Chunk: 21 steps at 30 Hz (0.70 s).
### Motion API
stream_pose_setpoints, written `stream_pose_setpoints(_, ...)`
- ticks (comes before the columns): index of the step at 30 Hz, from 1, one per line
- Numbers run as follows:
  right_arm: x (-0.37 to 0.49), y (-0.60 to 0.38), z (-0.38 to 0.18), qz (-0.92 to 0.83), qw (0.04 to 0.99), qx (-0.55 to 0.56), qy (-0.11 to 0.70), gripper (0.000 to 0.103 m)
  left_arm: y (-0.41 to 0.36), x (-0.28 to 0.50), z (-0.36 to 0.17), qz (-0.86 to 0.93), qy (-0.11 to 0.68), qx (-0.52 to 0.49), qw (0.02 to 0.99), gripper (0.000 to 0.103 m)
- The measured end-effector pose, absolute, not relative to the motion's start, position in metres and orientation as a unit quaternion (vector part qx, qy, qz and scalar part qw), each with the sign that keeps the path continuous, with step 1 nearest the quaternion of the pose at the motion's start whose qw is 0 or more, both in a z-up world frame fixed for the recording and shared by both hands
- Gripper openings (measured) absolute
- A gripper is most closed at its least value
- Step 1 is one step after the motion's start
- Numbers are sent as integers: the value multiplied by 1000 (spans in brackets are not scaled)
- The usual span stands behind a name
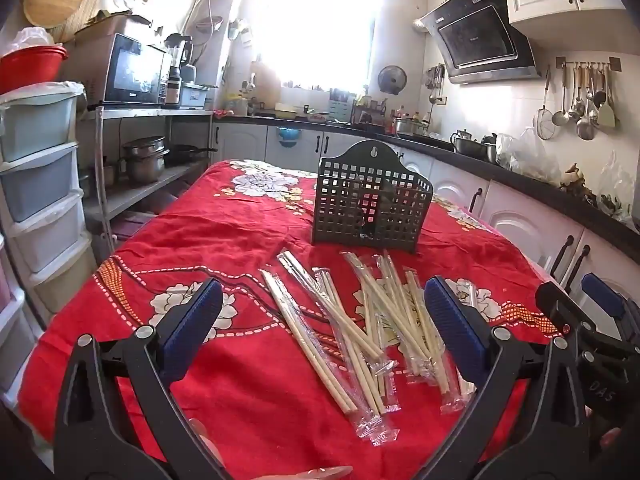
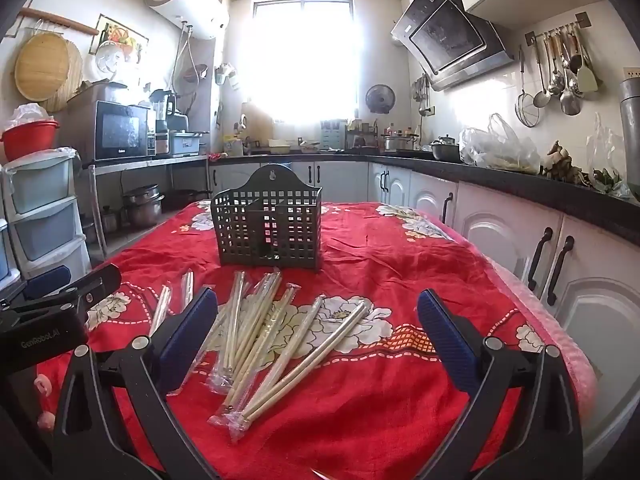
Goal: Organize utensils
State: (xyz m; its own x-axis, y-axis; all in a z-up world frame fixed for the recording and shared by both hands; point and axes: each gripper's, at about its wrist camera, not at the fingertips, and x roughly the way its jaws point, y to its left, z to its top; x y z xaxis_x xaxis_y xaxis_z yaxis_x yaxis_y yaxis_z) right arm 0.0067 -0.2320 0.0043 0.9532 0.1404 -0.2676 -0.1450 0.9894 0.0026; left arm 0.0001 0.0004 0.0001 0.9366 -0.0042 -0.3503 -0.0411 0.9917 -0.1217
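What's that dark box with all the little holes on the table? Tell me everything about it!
The utensil holder is a dark basket, plastic by its look, with walls full of small square holes. Its back rises into a curved top with a keyhole slot for hanging. A divider splits the inside, and it looks empty. It stands upright on the red flowered tablecloth, just beyond the wrapped chopsticks. Neither gripper touches it.

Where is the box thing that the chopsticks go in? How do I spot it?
Find the table's red flowered cloth. Behind the wrapped chopsticks stands the dark holder. Only it stands upright, full of square holes, with a curved back.
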Motion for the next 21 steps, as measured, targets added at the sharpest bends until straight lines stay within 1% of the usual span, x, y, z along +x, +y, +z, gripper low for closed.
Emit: stream_pose_setpoints(21,5,-230,7,73,988,-10,134,97,-3,-2,1,10,177,-65,982,93)
